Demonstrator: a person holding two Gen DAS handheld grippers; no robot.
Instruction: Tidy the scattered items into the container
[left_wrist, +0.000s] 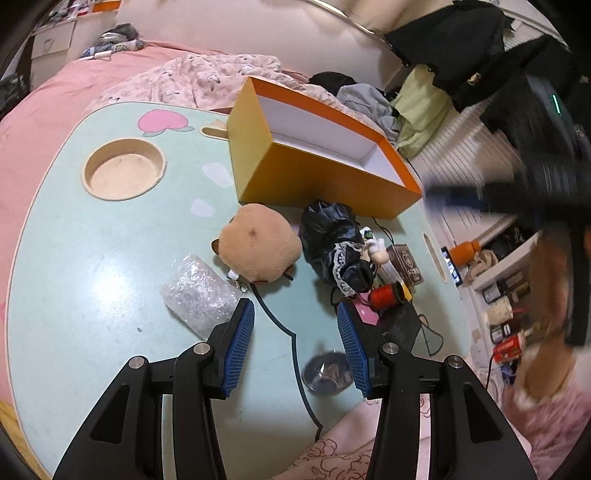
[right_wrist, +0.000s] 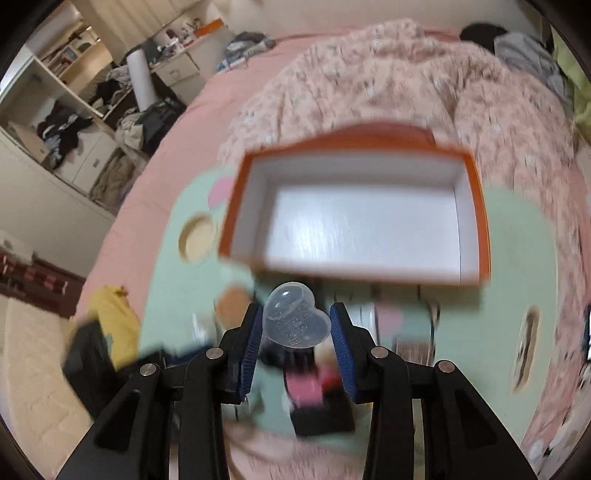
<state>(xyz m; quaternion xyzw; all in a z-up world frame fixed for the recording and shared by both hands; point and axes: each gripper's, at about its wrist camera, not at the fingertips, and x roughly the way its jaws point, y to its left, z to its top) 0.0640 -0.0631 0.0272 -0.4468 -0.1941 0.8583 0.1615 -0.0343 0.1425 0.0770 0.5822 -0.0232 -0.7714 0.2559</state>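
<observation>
Carrying a clear heart-shaped cup (right_wrist: 295, 320), clamped between the blue pads of the right claw (right_wrist: 296, 325), toward the orange box (right_wrist: 476, 221), whose white inside looks empty, just ahead and below. Keeping the grip firm but gentle, since thin plastic probably flexes, and clearing the near rim of the box before lowering and letting go well inside. Holding the left claw (left_wrist: 295, 325) apart and empty over the surface (left_wrist: 92, 277), just short of the plush toy (left_wrist: 258, 247) lying before the box.
</observation>
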